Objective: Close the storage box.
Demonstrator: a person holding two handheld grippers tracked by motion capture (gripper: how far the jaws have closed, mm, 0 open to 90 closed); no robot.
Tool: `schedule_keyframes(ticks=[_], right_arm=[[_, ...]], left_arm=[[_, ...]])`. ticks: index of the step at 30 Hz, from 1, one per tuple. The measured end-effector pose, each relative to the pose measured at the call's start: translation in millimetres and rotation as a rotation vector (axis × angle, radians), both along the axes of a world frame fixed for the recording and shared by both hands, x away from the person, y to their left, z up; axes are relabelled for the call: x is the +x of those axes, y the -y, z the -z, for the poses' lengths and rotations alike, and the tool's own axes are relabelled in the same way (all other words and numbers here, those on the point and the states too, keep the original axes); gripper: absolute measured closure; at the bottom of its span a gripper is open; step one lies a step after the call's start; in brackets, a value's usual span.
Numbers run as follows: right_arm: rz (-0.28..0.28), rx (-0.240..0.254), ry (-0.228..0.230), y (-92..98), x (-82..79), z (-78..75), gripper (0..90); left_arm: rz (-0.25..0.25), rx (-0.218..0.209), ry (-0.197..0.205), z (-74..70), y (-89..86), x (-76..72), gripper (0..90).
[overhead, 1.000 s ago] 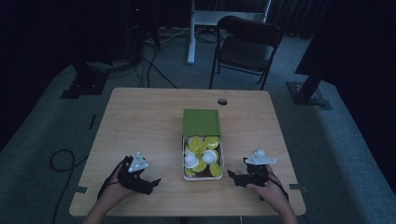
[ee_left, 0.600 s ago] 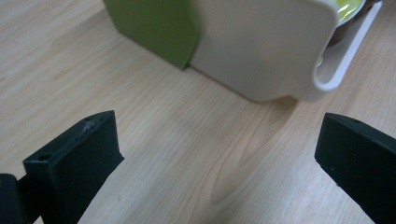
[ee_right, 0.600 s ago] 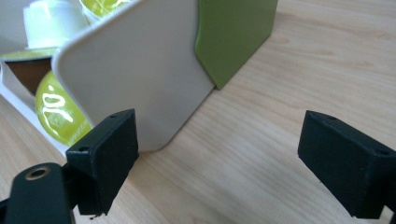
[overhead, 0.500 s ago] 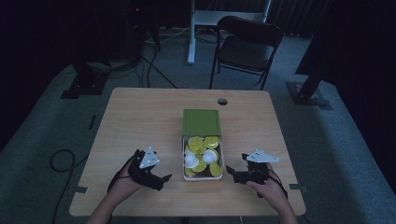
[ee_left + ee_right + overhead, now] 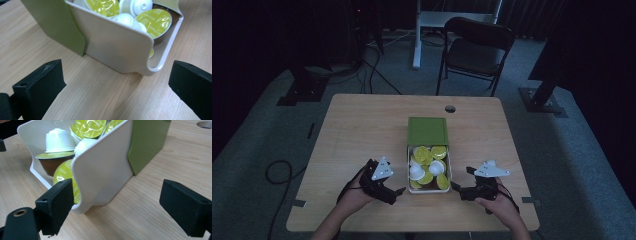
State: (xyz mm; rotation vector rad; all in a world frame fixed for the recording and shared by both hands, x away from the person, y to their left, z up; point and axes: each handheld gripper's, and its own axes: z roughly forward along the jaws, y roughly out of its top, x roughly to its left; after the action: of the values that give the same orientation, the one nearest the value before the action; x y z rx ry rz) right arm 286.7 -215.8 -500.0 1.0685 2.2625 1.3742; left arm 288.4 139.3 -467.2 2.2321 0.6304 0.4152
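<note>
A green box (image 5: pixel 427 131) lies mid-table with its white tray (image 5: pixel 449 172) pulled out toward me. The tray holds several yellow-green capsules (image 5: pixel 426 155) and white capsules (image 5: pixel 416 172). My left gripper (image 5: pixel 397 196) stands open just left of the tray's front corner. In the left gripper view the tray wall (image 5: pixel 112 42) and the box (image 5: pixel 57 22) lie beyond the open left gripper (image 5: pixel 116 77). My right gripper (image 5: pixel 460 179) is open at the tray's right front corner. In the right gripper view the tray (image 5: pixel 102 167) sits between the wide-apart jaws of the right gripper (image 5: pixel 117 202), the left one close to the tray's front edge.
A cable hole (image 5: pixel 450 108) sits near the table's far edge. A dark folding chair (image 5: pixel 477 45) stands behind the table. Cables trail on the floor at the left (image 5: pixel 277 170). Bare wood (image 5: pixel 357 130) spreads on both sides of the box.
Both grippers have moved inward toward the tray's front corners, the left one farther. The tray and box have not moved.
</note>
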Motion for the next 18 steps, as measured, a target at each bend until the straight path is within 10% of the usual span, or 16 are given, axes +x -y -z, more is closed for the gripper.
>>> schedule_keyframes(ticks=[18], right_arm=[[0.004,-0.004,-0.018,-2.7,5.8,5.3,11.9]], left_arm=[[-0.025,0.003,-0.012,8.1,10.7,13.5,0.1]])
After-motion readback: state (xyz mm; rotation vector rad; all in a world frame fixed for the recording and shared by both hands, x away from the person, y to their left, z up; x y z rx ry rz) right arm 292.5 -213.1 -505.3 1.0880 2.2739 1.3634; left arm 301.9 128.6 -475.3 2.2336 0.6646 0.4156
